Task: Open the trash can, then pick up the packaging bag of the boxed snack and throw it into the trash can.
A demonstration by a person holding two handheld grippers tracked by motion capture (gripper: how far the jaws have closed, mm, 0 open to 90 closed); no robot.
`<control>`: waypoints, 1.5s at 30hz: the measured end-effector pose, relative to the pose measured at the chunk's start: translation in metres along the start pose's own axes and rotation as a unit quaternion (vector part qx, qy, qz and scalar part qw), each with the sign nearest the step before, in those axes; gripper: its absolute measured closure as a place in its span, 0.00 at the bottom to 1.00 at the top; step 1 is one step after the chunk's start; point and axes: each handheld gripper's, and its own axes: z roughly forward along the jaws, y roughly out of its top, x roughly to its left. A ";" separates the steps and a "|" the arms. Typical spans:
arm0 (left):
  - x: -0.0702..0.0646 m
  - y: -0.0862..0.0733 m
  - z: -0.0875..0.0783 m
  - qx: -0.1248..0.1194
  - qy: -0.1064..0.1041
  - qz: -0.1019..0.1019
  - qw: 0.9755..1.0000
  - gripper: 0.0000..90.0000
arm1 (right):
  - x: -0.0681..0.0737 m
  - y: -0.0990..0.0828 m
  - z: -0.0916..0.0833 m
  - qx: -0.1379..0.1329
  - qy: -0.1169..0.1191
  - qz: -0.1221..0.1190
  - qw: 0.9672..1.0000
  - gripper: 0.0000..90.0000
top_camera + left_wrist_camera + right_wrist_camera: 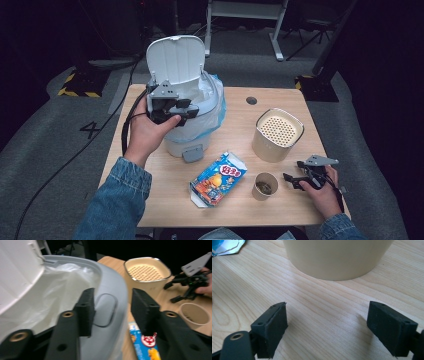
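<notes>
1. High view: my left tool [181, 108] hangs over the lined bin [192, 127], lid up; the carton [218, 179] and paper cup [264, 186] lie in front of the bin, so I judge them not yet binned.
2. Left gripper view: jaws apart, empty, above the bin's rim [110, 292].
3. Right gripper view: my right tool [327, 322] gapes empty before the cream canister [337, 257] right of the bin.

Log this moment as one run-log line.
left claw: open over rim of grey lidded plastic bin, lid up | right claw: open, empty, beside brown paper cup | blue carton: lying flat on wooden table
</notes>
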 end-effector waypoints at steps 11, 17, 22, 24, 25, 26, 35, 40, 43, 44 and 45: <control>-0.051 -0.030 0.005 0.029 -0.030 0.003 0.999 0.41 | 0.000 0.000 0.000 0.000 0.002 0.000 1.000 0.18; -0.057 -0.056 0.029 0.067 -0.028 -0.013 0.997 0.39 | 0.000 0.000 0.000 0.000 0.002 0.000 1.000 0.18; -0.058 -0.077 0.051 0.096 -0.037 -0.013 0.995 0.39 | 0.000 0.000 0.000 0.000 0.003 -0.002 1.000 0.18; -0.059 -0.090 0.067 0.116 -0.038 -0.014 0.992 0.39 | 0.000 0.000 0.000 -0.001 0.003 -0.002 1.000 0.18; -0.059 -0.094 0.072 0.123 -0.042 -0.018 0.991 0.39 | 0.000 0.000 0.000 -0.001 0.003 -0.002 1.000 0.18; -0.059 -0.094 0.072 0.123 -0.042 -0.018 0.991 0.39 | 0.000 0.000 0.000 -0.001 0.003 -0.002 1.000 0.18; -0.055 -0.129 0.110 0.168 -0.062 -0.059 0.982 0.39 | 0.000 0.000 0.000 0.000 0.003 -0.002 1.000 0.18; -0.052 -0.139 0.124 0.193 -0.067 -0.074 0.976 0.39 | 0.000 0.000 0.000 -0.001 0.003 -0.002 1.000 0.18; -0.051 -0.143 0.129 0.209 -0.074 -0.075 0.972 0.39 | 0.000 0.000 0.000 -0.001 0.003 -0.002 1.000 0.18; -0.051 -0.145 0.133 0.215 -0.078 -0.076 0.970 0.40 | 0.000 0.000 0.000 0.000 0.003 -0.002 1.000 0.18; -0.051 -0.145 0.133 0.215 -0.078 -0.076 0.970 0.39 | 0.000 0.000 0.000 -0.001 0.003 -0.002 1.000 0.18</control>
